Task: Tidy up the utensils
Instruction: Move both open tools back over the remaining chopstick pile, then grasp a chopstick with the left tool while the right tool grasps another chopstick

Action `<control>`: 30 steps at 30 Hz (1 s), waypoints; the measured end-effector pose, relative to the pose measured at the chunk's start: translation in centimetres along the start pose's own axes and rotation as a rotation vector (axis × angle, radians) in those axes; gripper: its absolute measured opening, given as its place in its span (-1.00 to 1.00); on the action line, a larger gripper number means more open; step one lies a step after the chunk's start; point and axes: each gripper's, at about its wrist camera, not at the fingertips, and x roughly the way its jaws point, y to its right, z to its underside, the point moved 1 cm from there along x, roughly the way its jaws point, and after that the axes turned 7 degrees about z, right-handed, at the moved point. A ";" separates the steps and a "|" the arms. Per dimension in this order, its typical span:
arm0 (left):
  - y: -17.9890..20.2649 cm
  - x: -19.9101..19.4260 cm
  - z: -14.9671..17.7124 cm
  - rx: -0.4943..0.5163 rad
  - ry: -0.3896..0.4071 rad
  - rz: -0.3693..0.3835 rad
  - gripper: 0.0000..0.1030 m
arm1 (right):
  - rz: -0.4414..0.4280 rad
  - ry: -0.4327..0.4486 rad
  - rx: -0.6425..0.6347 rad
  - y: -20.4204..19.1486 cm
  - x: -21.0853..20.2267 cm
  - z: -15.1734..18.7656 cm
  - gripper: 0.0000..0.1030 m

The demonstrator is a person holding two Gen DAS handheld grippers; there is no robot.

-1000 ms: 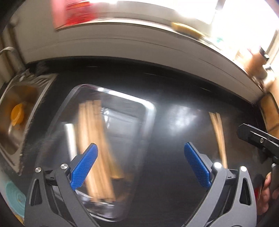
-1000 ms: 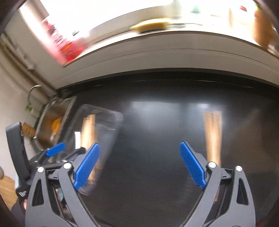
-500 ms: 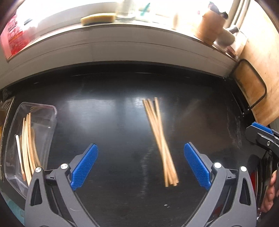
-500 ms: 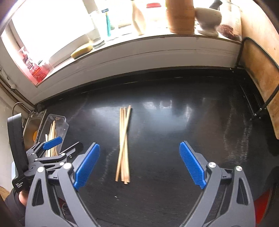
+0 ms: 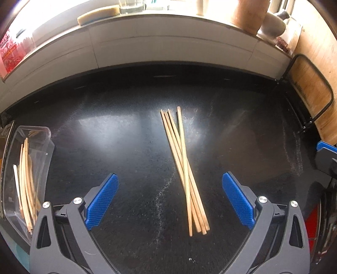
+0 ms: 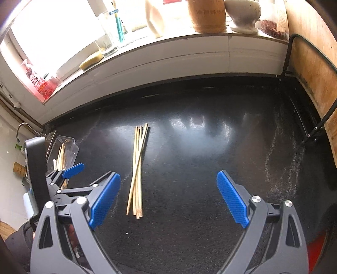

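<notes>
Several wooden chopsticks [image 5: 183,166] lie loosely crossed on the black counter, also seen in the right wrist view as a bundle of chopsticks [image 6: 138,166]. My left gripper [image 5: 169,201] is open above the counter, and the near ends of the chopsticks lie between its fingers. A clear plastic tray [image 5: 40,134] at the far left holds more chopsticks [image 5: 26,179]. My right gripper [image 6: 168,200] is open and empty, with the bundle just left of its span. The left gripper [image 6: 71,170] shows at the left edge of that view, in front of the tray [image 6: 70,143].
A white windowsill [image 6: 168,48] behind the counter carries a sponge [image 5: 98,14], glasses, a wooden canister [image 6: 207,15] and a mortar [image 6: 244,14]. A wooden board in a black wire rack [image 5: 313,90] stands at the right. A sink tap [image 6: 21,128] is at far left.
Both views swung right from the tray to the loose chopsticks over the last second. Since half a second ago both grippers have come slightly closer to the bundle. Both stay open.
</notes>
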 end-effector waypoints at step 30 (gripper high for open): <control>-7.5 6.9 0.3 -0.050 -0.041 -0.030 0.88 | 0.033 -0.164 -0.147 -6.4 12.8 0.4 0.75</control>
